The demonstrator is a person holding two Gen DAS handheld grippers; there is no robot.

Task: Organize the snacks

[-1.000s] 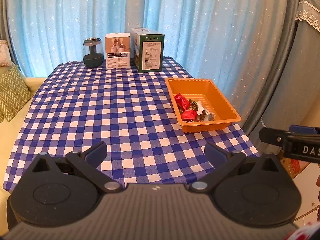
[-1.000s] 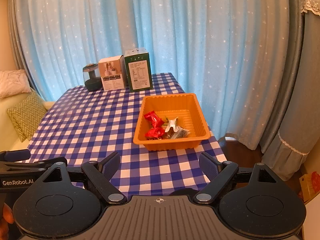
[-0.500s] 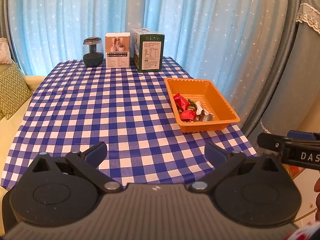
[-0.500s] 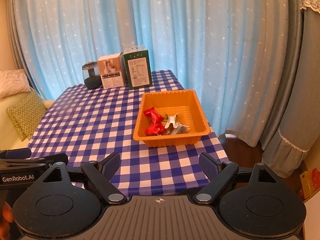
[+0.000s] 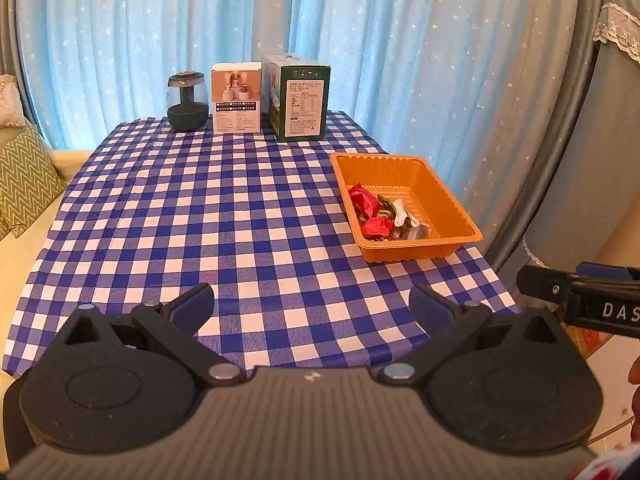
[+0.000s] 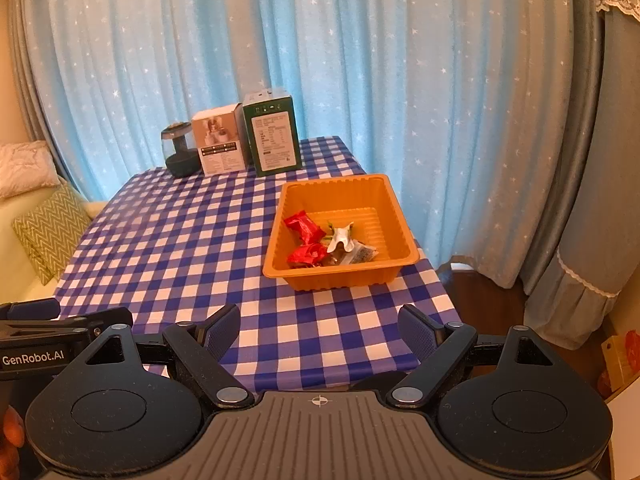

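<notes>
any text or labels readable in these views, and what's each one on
"GenRobot.AI": white lettering on the black left gripper, seen from the right wrist.
"DAS", cut off at the frame edge: white lettering on the black right gripper, seen from the left wrist.
Dark green upright carton: white printed table, too small to read.
White upright box: small print, too blurred to read.
Snack wrappers in the orange plastic tray: nothing legible.

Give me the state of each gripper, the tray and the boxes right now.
left gripper: open, empty.
right gripper: open, empty.
orange tray: upright on the tablecloth, snacks inside.
green box: upright, closed.
white box: upright, closed.
</notes>
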